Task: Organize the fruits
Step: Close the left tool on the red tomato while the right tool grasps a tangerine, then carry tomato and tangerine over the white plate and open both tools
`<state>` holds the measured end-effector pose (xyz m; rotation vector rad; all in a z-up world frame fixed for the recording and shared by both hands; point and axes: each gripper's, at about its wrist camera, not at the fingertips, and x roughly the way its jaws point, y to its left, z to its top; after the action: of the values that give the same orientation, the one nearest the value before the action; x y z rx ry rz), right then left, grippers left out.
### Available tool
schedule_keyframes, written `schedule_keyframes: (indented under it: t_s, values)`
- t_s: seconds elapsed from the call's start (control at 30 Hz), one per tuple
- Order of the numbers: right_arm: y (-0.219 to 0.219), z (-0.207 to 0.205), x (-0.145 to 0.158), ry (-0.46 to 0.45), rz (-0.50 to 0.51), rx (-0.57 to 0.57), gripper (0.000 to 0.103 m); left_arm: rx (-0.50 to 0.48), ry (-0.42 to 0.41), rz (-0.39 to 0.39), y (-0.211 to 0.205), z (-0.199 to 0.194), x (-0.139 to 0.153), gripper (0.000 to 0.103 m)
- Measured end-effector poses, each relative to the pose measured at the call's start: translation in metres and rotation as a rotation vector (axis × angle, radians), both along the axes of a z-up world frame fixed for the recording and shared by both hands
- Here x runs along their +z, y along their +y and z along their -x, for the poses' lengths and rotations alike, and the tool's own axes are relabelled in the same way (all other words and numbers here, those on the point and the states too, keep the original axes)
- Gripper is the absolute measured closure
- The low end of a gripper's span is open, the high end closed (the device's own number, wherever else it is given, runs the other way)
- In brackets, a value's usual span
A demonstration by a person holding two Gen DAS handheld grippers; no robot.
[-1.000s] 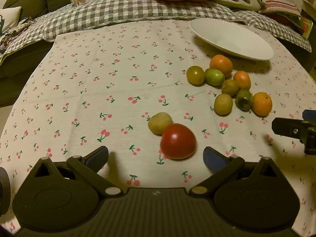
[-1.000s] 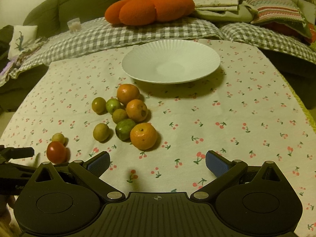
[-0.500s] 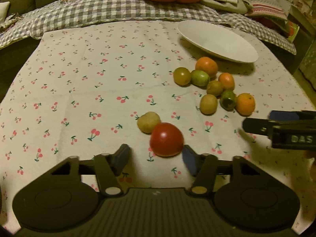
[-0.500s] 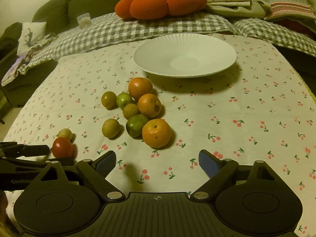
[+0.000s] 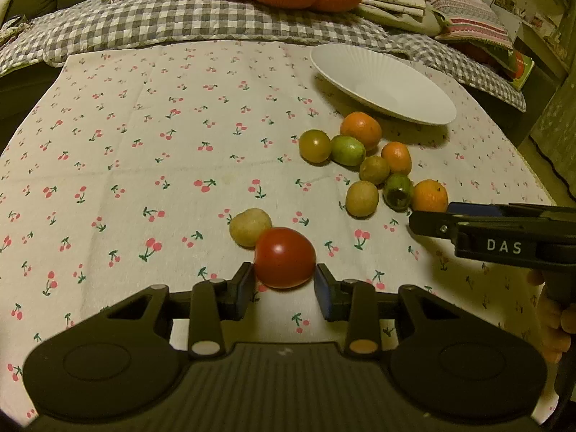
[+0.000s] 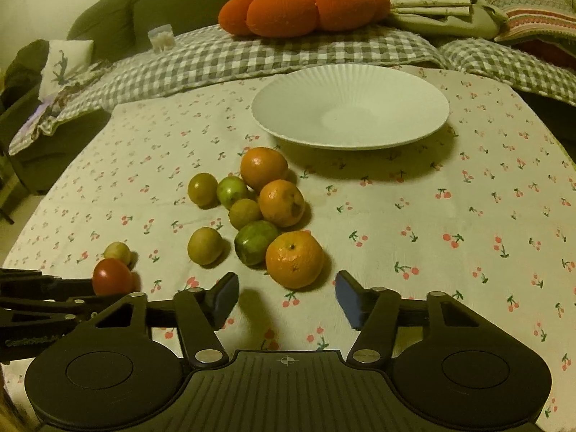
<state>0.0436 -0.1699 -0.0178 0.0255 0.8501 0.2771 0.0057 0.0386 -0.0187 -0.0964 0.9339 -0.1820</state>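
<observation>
Near the front edge of the table point(image 5: 108, 115), in the left wrist view, the left gripper point(image 5: 284, 288) is closing on a red tomato point(image 5: 284, 257) that sits between its jaws; the left pad looks to be at the skin, the right one shows a sliver of gap, so no firm pinch yet. A small yellowish fruit point(image 5: 250, 231) touches the tomato on its far side. Toward the far right corner lies an empty white plate point(image 5: 381, 82), with a cluster of oranges and green fruits point(image 5: 374, 165) just in front of it. The tomato looks smooth, round and soft, so a light squeeze across its widest part seems safest; too much would bruise it, too little lets it roll.

Over in the right wrist view, the right gripper point(image 6: 287, 295) is also closing, jaws spread either side of the nearest orange point(image 6: 294, 258) but short of it, nothing pinched. That orange looks firmer, with a pebbled, grippier skin.
</observation>
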Motion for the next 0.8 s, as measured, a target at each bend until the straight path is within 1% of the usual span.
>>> schedule_keyframes:
  t_s: [0.07, 0.27, 0.33, 0.4, 0.6, 0.8]
  values:
    - [0.0, -0.001, -0.001, -0.005, 0.002, 0.004, 0.05, 0.0, -0.003, 0.001, 0.0, 0.0, 0.0, 0.068]
    - [0.001, -0.004, -0.002, -0.013, 0.009, 0.016, 0.064, -0.002, -0.016, -0.001, -0.002, -0.002, 0.0, 0.069]
    - [0.001, -0.005, -0.002, -0.017, 0.015, 0.016, 0.066, -0.003, -0.019, 0.0, -0.002, -0.003, 0.0, 0.069]
    - [0.001, -0.006, -0.002, -0.021, 0.024, 0.016, 0.071, -0.005, -0.021, 0.001, -0.002, -0.004, 0.0, 0.069]
    - [0.001, -0.006, 0.001, -0.023, 0.033, 0.021, 0.072, -0.002, -0.028, 0.008, -0.002, -0.006, 0.001, 0.069]
    - [0.001, -0.005, 0.013, -0.044, 0.021, 0.025, 0.072, -0.002, -0.041, 0.02, -0.003, -0.009, 0.007, 0.069]
